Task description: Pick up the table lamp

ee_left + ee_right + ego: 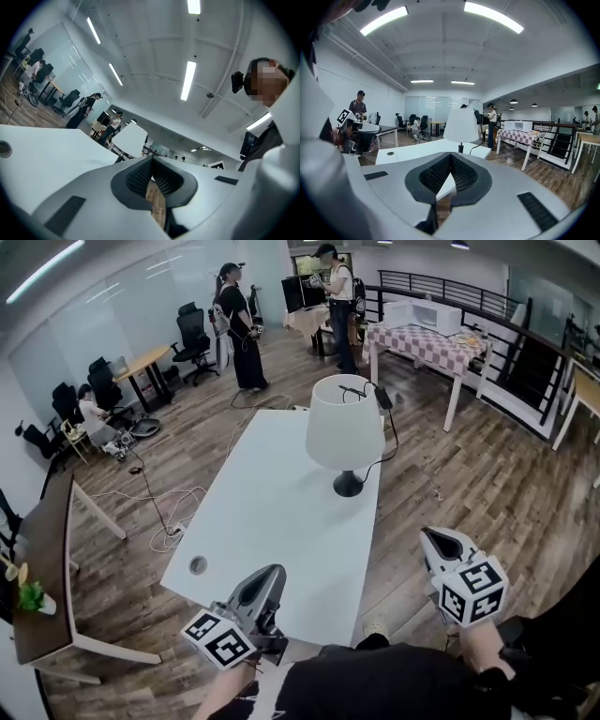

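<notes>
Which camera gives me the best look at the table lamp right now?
The head view: the whole table lamp shows from above, down to its base. The right gripper view shows it side-on, with the base cut off. The left gripper view catches only its tilted shade.

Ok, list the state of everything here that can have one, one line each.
table lamp: upright on the white table, not held, clear of both grippers; cannot tell if lit.
lamp cord: attached at the lamp's base, looping past the table's right edge.
left gripper: shut, empty.
right gripper: shut, empty, pointing toward the lamp.
</notes>
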`<state>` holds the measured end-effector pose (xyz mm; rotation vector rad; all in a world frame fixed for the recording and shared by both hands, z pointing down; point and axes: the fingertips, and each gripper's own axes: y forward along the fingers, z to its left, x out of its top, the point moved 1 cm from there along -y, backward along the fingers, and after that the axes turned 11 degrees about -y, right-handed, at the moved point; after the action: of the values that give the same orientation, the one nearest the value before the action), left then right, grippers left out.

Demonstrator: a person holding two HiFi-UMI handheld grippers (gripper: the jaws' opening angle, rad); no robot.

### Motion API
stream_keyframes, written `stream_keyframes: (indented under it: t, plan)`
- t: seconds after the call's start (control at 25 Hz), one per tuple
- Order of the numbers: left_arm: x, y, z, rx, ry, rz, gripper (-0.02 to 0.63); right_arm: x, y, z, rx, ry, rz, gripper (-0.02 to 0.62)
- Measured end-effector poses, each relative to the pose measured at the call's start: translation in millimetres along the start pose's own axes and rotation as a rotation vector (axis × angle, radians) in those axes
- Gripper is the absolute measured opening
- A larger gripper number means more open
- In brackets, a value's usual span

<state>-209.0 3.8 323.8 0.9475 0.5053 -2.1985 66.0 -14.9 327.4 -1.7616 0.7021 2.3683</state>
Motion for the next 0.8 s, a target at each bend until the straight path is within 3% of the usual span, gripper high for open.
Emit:
stream_keyframes:
  t: [0.36,0.68,0.8]
  plan:
    - [-12.1,70.6,18.6,-0.021,0.009,0.040,0.014,-13.8,69.5,-30.8,0.110,-0.009,0.022,0.015]
    - [-6.5,149.6,52.6,0.053,-0.011,0.030,0.014,-44.8,130.3,-73.8,0.191,0.046,0.060,0.015]
    - [-10.1,179.6,55.2,0.075,0.025,0.036,0.014,-50.1,150.4,-97.8,0.209,0.074,0.062,0.015]
